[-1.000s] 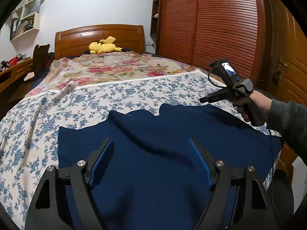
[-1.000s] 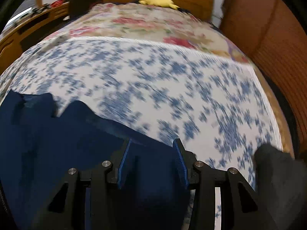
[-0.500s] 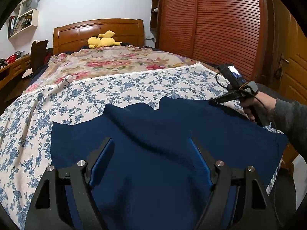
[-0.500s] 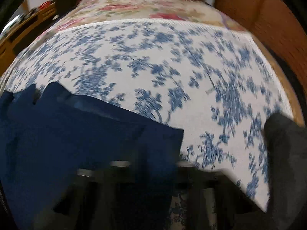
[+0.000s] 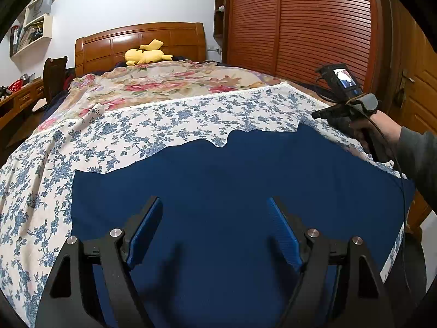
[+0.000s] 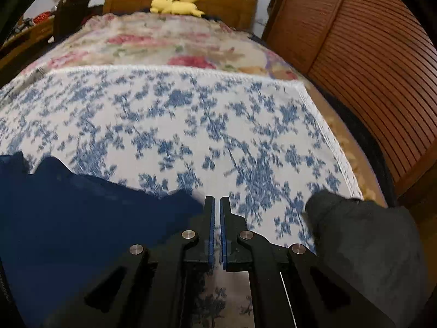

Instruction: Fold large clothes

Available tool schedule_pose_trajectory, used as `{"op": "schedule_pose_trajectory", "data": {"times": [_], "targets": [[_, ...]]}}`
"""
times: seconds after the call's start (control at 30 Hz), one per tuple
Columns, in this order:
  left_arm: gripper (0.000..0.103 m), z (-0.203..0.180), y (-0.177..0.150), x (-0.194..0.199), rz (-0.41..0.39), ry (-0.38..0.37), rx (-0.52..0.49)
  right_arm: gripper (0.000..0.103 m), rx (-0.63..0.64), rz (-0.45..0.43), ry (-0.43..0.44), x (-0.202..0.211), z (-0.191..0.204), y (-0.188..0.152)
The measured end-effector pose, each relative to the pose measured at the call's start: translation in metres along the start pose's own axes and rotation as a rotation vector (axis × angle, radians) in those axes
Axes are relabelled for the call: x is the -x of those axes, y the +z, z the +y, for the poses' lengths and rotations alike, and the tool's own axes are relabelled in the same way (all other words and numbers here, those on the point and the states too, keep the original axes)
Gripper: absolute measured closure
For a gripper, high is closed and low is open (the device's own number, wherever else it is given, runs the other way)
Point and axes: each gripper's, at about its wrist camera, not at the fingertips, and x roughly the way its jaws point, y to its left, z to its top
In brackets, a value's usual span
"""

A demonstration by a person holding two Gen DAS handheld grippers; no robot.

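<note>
A dark blue garment (image 5: 232,191) lies spread flat on the bed's blue-flowered sheet (image 5: 164,125). My left gripper (image 5: 213,201) hovers over its near middle, open wide, with nothing between the pads. My right gripper (image 6: 216,199) is shut, its pads almost touching, and only the pale sheet shows in the slit. The garment's far right corner (image 6: 188,199) lies against its left finger. In the left wrist view the right gripper (image 5: 314,115) sits just beyond that corner, held by a hand (image 5: 382,131) in a grey sleeve.
A rose-patterned blanket (image 5: 164,82) covers the far half of the bed, with a yellow plush toy (image 5: 147,54) at the wooden headboard (image 5: 136,38). A slatted wooden wardrobe (image 5: 300,27) runs along the right. A desk (image 5: 16,98) and a chair (image 5: 54,76) stand at the left.
The right gripper's jaws went from part open to shut, and it shifted right to the garment's corner. The ridge across the garment has flattened. The left gripper stayed open over the cloth.
</note>
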Motion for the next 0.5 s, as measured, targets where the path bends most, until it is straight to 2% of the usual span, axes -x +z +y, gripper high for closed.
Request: {"op": "schedule_pose_trajectory", "data": {"times": [0.03, 0.1, 0.17, 0.27, 0.5], "targets": [[0.024, 0.000, 0.000, -0.001, -0.002, -0.001, 0.002, 0.097, -0.005, 0.001, 0.014, 0.001, -0.001, 0.002], [0.024, 0.000, 0.000, 0.000, -0.003, 0.000, 0.000, 0.077, 0.001, -0.010, 0.028, 0.010, -0.005, 0.000], [0.024, -0.002, -0.001, 0.002, -0.007, 0.000, -0.004, 0.061, 0.016, -0.037, 0.023, 0.025, -0.001, 0.001], [0.024, -0.002, -0.001, 0.006, -0.011, -0.002, -0.011, 0.059, 0.029, -0.057, 0.081, 0.062, 0.008, -0.013], [0.024, -0.007, -0.002, 0.016, -0.020, -0.005, -0.018, 0.059, 0.115, -0.091, 0.225, 0.130, 0.034, -0.077]]}}
